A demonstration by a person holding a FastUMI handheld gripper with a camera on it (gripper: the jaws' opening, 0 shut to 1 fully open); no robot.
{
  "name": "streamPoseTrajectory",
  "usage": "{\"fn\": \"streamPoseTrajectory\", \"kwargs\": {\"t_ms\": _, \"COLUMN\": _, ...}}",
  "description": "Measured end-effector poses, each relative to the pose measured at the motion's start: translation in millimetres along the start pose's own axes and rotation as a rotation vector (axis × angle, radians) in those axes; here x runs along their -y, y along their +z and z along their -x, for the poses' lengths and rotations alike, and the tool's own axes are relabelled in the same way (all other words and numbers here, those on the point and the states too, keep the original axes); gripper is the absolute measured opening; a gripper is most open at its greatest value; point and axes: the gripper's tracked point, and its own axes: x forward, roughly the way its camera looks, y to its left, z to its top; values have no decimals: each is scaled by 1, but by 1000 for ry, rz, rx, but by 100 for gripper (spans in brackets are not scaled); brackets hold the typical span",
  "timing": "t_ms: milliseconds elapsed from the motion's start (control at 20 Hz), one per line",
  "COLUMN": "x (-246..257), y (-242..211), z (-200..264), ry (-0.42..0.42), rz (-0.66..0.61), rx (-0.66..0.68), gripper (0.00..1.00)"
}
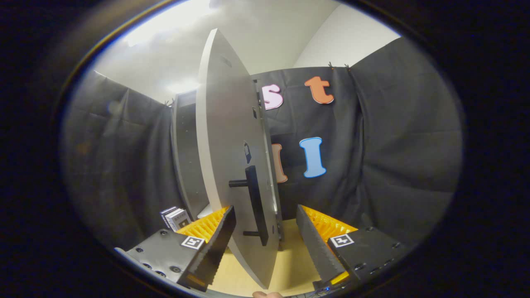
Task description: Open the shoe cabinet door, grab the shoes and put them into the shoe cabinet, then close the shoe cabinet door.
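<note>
The grey shoe cabinet door (225,145) stands swung out, seen nearly edge-on, and its lower part runs between my two fingers. Its black bar handle (256,203) sits on the door face toward my right finger, just ahead of the fingertips. My gripper (265,210) is open, the fingers wide apart, the left one close to the door's other face. I cannot tell whether either finger touches the door. The cabinet body (186,161) rises behind the door on the left, its inside dark. A small black-and-white object (176,218) stands low beside the cabinet, beyond my left finger; what it is I cannot tell.
Black cloth walls close in on both sides and behind the cabinet. A light wooden surface (292,260) lies under the door and fingers. Part of a person's finger (267,294) shows below the gripper.
</note>
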Motion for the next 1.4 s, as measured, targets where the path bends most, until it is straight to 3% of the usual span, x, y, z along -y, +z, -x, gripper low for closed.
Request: {"fn": "streamPoseTrajectory", "kwargs": {"t_ms": 1400, "x": -108, "y": -42, "z": -69, "ry": 269, "rz": -69, "rx": -109, "gripper": 94}}
